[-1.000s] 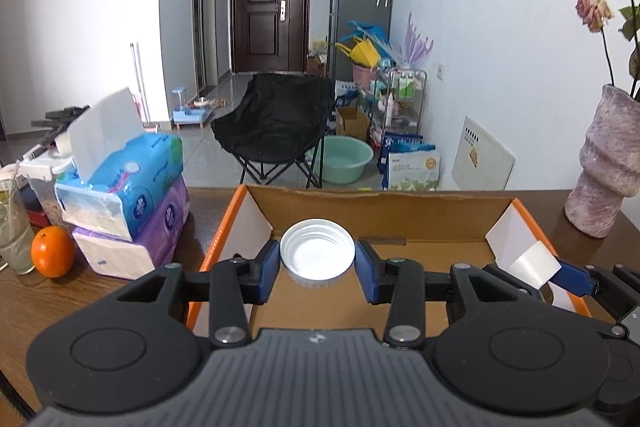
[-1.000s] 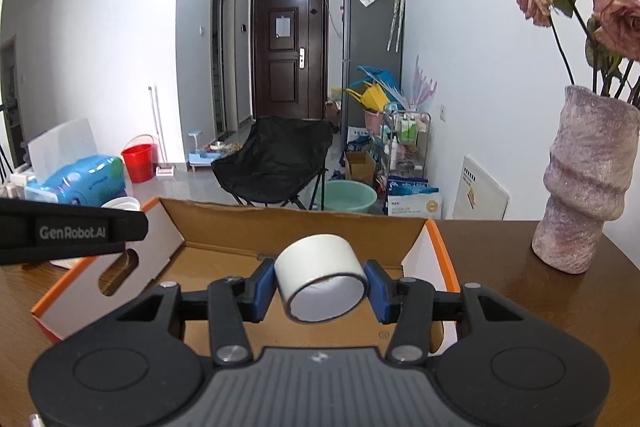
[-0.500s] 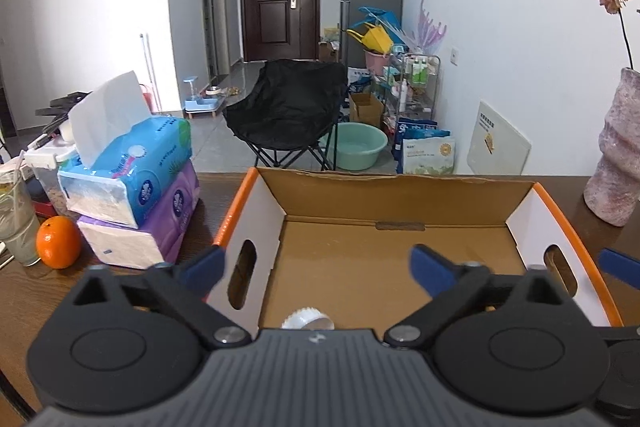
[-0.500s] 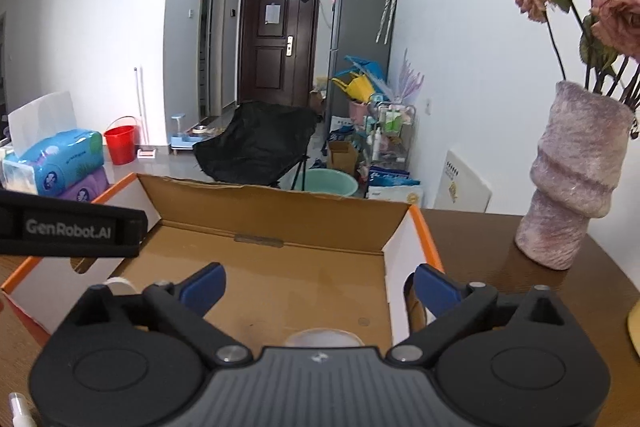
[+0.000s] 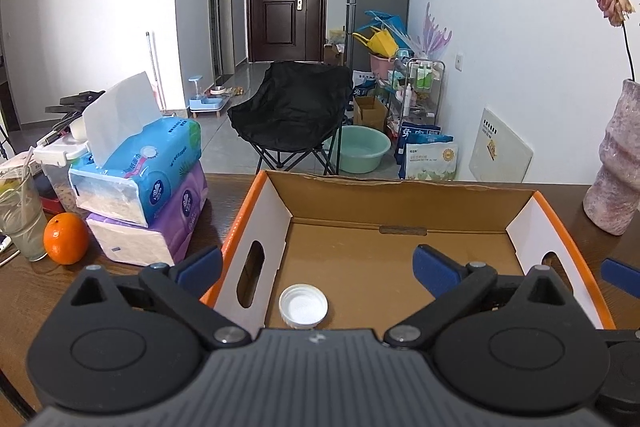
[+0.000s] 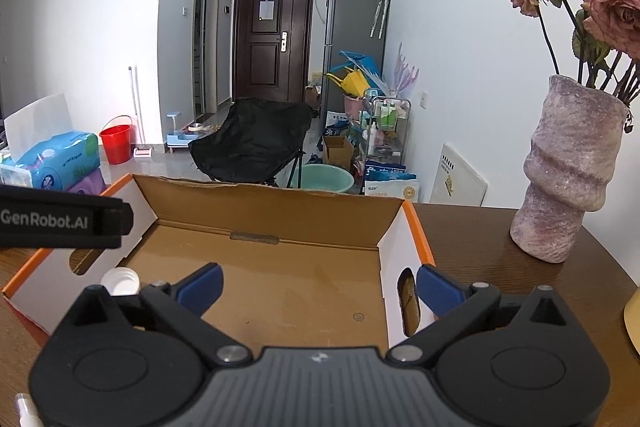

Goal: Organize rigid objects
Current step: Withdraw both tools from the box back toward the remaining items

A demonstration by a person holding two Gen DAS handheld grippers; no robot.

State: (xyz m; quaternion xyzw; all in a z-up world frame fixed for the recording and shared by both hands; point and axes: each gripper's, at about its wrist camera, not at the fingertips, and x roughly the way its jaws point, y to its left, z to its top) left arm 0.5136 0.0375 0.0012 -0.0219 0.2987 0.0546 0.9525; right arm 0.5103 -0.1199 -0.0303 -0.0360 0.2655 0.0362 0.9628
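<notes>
An open cardboard box (image 5: 400,195) with orange edges stands on the brown table; it also shows in the right wrist view (image 6: 280,203). A white screw lid (image 5: 303,307) lies open side up on the box floor near the left wall, and shows in the right wrist view (image 6: 120,281). My left gripper (image 5: 318,265) is open and empty above the box's near edge. My right gripper (image 6: 318,287) is open and empty over the box's right end. The white tape roll is hidden below the right gripper's body.
Two stacked tissue packs (image 5: 144,183), an orange (image 5: 66,238) and a plastic cup (image 5: 20,215) sit left of the box. A pink vase (image 6: 568,171) with dried roses stands to the right. A yellow object's edge (image 6: 632,319) shows at far right.
Both grippers opened. The left let go of the white lid and the right let go of the white tape roll, both into the box. Both grippers then pulled back and up.
</notes>
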